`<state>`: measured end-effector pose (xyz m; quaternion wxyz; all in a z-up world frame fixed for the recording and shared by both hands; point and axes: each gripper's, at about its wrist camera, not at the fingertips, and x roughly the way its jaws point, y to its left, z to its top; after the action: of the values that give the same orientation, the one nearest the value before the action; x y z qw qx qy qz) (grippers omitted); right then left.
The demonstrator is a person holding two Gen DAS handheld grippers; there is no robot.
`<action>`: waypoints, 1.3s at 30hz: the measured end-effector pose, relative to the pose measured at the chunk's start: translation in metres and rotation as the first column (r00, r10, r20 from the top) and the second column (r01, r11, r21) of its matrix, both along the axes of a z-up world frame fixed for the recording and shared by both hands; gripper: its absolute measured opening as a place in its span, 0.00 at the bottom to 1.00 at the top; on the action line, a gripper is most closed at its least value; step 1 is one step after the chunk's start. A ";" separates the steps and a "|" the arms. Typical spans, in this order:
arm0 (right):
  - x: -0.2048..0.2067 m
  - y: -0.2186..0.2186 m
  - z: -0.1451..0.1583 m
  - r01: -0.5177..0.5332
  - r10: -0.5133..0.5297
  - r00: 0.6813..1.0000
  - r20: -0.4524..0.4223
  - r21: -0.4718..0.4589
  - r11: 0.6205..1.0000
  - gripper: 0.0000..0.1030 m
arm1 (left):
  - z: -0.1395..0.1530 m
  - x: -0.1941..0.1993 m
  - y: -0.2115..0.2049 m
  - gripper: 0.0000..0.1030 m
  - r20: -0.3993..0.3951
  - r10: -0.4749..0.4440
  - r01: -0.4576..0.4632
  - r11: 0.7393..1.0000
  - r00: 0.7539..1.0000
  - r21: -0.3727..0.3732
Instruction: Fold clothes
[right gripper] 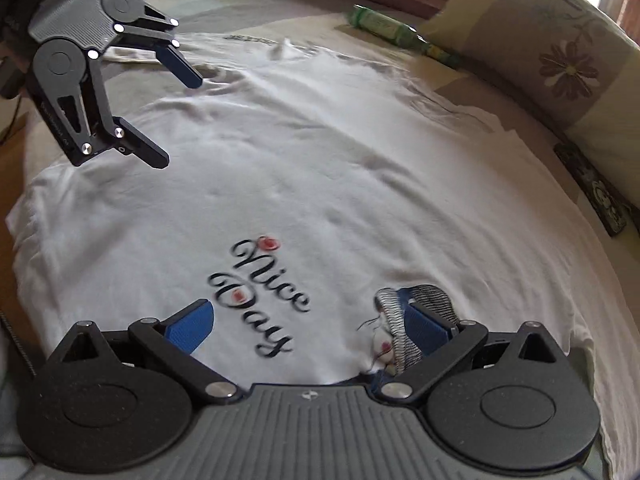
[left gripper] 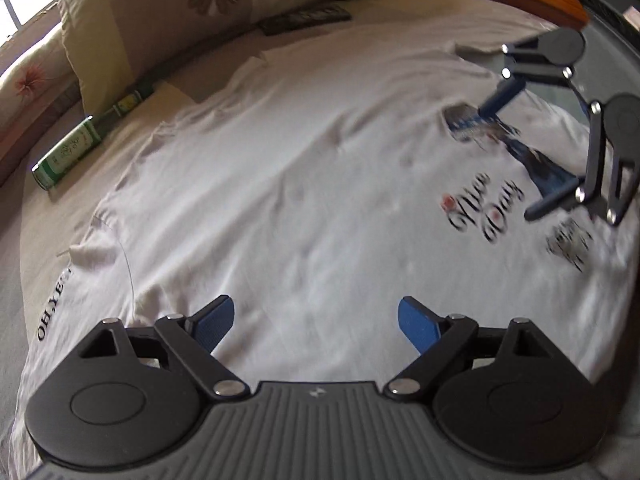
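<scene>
Blue-padded fingers (left gripper: pixel 216 320) of the left gripper (left gripper: pixel 316 320) stand wide apart above the white T-shirt (left gripper: pixel 280 184), with nothing between them and only cloth beneath. That T-shirt lies spread flat, print side up, across the middle of the bed (left gripper: pixel 12 340), its "Nice Day" lettering (right gripper: pixel 260 296) toward the side where the right gripper (right gripper: pixel 312 324) hovers. The right gripper's jaws are likewise spread wide; its right finger (right gripper: pixel 424 324) sits over the shirt's striped printed patch (right gripper: pixel 396 320), though whether the pad touches the fabric cannot be told. Nothing is clamped in either gripper.

In the right wrist view the left gripper appears at the upper left, tilted down over the shirt's far portion. In the left wrist view the right gripper appears at the upper right, over the printed area.

Along the bed's far edge, a green bottle (left gripper: pixel 76 144) lies on its side just beside a floral pillow (left gripper: pixel 172 12). A dark flat remote-like object (left gripper: pixel 308 18) rests on the bed near the pillow, apart from the shirt. Motion blur softens the printed lettering in both views.
</scene>
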<state>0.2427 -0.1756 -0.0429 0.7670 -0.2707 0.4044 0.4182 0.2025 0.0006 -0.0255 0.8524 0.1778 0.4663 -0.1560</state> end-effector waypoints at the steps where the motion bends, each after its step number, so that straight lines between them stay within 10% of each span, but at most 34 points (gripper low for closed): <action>1: 0.007 0.005 -0.006 0.044 -0.044 0.999 0.003 -0.026 0.999 1.00 | -0.004 0.010 0.001 0.86 -0.007 0.027 -0.027 1.000 1.000 -0.012; 12: 0.002 -0.023 -0.022 0.301 -0.296 0.952 -0.079 0.055 0.952 1.00 | -0.021 0.006 0.049 0.87 -0.224 0.275 -0.300 0.950 0.935 -0.087; 26: 0.002 -0.014 -0.016 0.383 -0.381 0.920 -0.086 0.004 0.924 1.00 | 0.008 0.167 0.002 0.87 -0.068 0.212 -0.223 0.925 0.975 -0.308; 39: 0.022 -0.006 -0.001 0.619 -0.616 0.785 -0.066 0.061 0.783 1.00 | -0.031 0.279 -0.034 0.87 -0.151 0.133 -0.190 0.855 0.980 -0.482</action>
<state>0.2645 -0.1812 -0.0444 0.8630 -0.0837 0.4699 0.1657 0.4813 -0.0334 -0.0567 0.8519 -0.0946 0.4715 -0.2075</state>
